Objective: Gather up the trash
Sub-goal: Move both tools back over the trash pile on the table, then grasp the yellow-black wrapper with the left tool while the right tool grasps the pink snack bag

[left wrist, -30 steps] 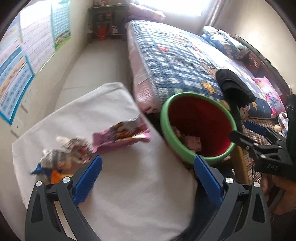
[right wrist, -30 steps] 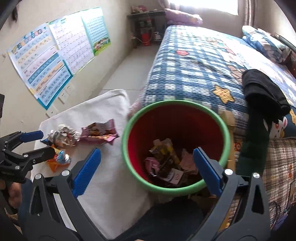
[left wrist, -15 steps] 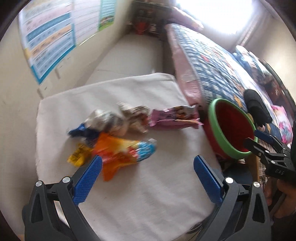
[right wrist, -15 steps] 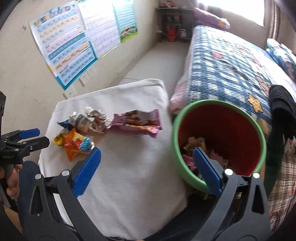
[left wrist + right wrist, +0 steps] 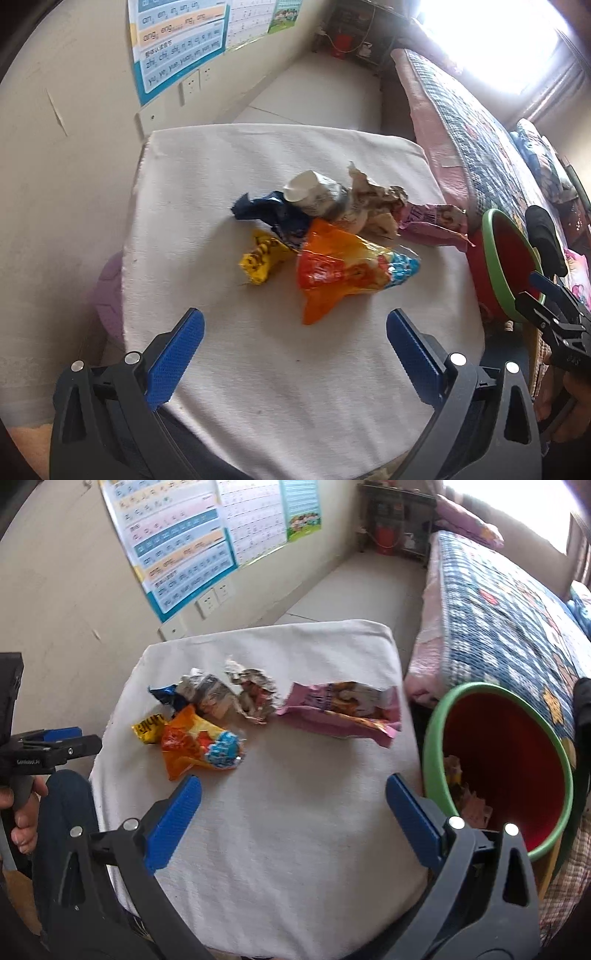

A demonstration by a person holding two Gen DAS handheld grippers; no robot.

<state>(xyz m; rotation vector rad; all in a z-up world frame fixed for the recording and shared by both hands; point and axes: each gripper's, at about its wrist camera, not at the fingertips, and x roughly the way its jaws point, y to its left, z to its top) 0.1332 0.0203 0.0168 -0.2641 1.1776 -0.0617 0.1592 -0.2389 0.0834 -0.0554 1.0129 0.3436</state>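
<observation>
Both jaws (spread) short of wrappers [image 5: 332, 236].

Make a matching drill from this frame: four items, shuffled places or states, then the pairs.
Items:
1. orange wrapper
2. pink wrapper
3. bin
4. yellow wrapper

Descriptions:
A. holds scraps, right of the white cloth
B. lies nearest the bin
C. leftmost in the pile, right wrist view
D. blue end, overlapping the yellow one

Pairs: 1-D, 2-B, 3-A, 4-C
</observation>
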